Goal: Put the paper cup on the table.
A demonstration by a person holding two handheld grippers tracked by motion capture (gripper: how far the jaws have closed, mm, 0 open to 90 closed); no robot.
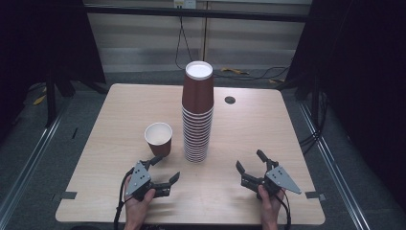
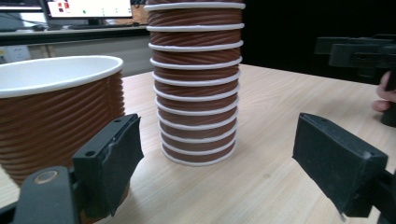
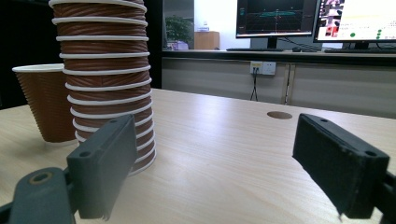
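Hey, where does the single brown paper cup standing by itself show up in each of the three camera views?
High view: single cup stands upright left of centre, just left of the tall cup stack.
Left gripper view: single cup fills the left side, beside that hand-held gripper's left pad.
Right gripper view: single cup at the far left, partly behind the stack.
Shared landmark: the tall cup stack, next to the cup in all three views.

We see a light wooden table (image 1: 268,129) with a round dark cable port (image 1: 230,100) near its far edge, standing on grey floor (image 1: 57,158) with metal rails (image 1: 28,165) along both sides. Black curtains (image 1: 368,72) flank it. Beyond runs a pale panelled wall (image 1: 143,43) with hanging cables (image 1: 181,43). Across the room, lit monitors (image 3: 275,17) stand on a desk above a wall socket (image 3: 261,68)
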